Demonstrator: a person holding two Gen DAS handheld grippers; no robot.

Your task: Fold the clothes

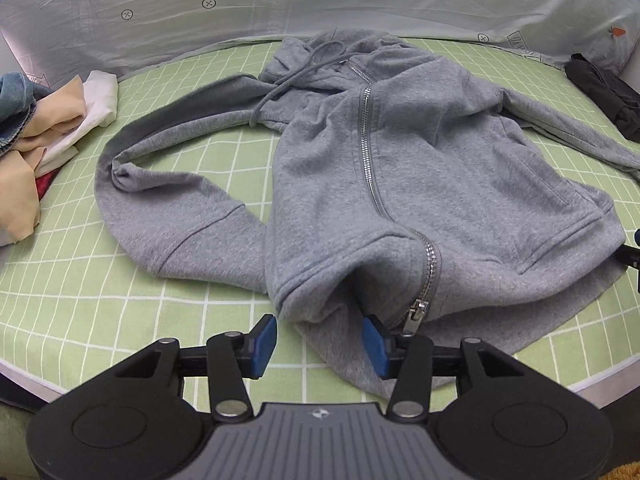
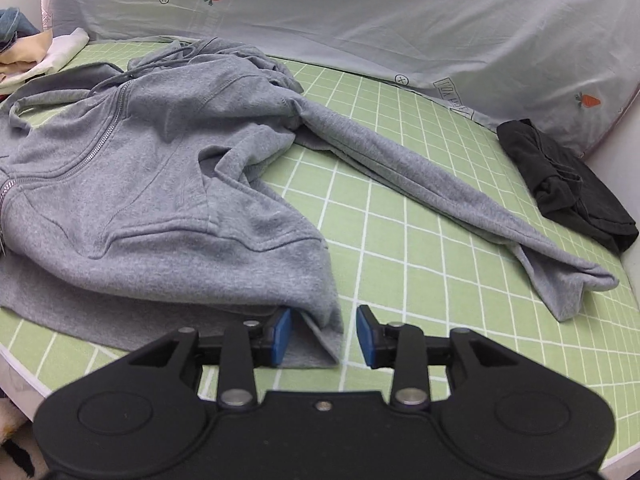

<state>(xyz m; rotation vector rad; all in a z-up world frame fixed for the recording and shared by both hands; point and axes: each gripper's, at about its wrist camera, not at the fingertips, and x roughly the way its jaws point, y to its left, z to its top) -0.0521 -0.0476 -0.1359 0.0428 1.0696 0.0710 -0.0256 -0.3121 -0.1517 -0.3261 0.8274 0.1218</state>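
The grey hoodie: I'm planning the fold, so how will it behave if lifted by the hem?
The grey hoodie will likely drape limply; it already lies in soft wrinkles. Its sleeves would probably trail behind. The metal zipper may stiffen the front slightly.

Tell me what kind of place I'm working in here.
Probably a bedroom, working on a bed: green grid sheet, a carrot-print cloth draped behind, and a pile of clothes beside the grey hoodie.

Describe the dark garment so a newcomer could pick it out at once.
Start from the green checked sheet where the grey hoodie lies spread out. Follow the hoodie's long straight sleeve outward to the sheet's far edge: the black garment sits there alone, crumpled, the only black piece.
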